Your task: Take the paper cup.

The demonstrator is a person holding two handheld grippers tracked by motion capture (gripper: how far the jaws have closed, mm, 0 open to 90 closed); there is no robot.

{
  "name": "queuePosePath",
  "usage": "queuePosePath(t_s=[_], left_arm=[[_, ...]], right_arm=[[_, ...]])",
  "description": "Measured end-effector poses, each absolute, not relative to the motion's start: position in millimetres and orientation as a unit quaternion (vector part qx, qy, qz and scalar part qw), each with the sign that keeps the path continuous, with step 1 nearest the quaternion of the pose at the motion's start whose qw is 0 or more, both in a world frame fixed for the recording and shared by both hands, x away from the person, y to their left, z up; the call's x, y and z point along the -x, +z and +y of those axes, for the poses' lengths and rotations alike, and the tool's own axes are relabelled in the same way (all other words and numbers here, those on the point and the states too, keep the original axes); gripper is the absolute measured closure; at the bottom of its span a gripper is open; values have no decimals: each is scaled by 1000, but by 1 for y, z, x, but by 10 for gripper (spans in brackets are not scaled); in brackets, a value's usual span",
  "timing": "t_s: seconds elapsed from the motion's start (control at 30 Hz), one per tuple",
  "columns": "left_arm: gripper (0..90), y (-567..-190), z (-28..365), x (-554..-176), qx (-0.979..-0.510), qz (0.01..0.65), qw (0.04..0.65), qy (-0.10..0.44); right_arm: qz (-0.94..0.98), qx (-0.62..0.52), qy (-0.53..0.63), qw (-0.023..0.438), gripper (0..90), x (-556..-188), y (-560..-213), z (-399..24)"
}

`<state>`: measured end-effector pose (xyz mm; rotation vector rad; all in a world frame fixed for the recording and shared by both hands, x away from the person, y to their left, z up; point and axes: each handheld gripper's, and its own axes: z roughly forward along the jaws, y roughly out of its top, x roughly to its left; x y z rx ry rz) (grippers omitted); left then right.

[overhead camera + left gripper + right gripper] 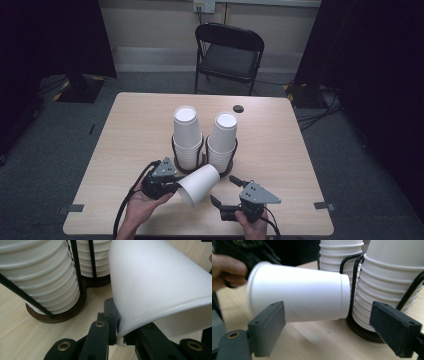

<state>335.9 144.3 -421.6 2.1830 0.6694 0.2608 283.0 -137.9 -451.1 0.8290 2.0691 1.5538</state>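
We look down on a pale wooden tabletop (125,140). At its centre stand two stacks of white paper cups, upside down, each in a dark wire holder: the left stack (187,136) and the right stack (222,140), just beside each other. At about seven o'clock from the stacks, our left tongs (172,186) are pressed together on the rim of a single white cup (199,185), pinching its wall. This cup lies tilted on its side, its mouth toward us and its base close to the holders at twelve o'clock. At five o'clock from the stacks, our right tongs (226,191) are spread and hold nothing, pointing toward the cup. A black folding chair (229,55) stands beyond the tabletop.
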Motion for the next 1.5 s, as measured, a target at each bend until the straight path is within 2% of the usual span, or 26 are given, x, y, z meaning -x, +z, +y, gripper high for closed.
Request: queuePosePath(t_s=[0.3,1.1,1.5], left_arm=[[843,-411,142,-343,-888,260,368,88],[842,-397,133,-360,-926,250,282,21],[842,-396,121,-364,-944,226,241,-9]], right_arm=[[772,-237,551,212,137,-282,-454,-132],[799,-173,529,228,131,-283,-455,-126],[826,-109,491,255,136,-283,-454,-117]])
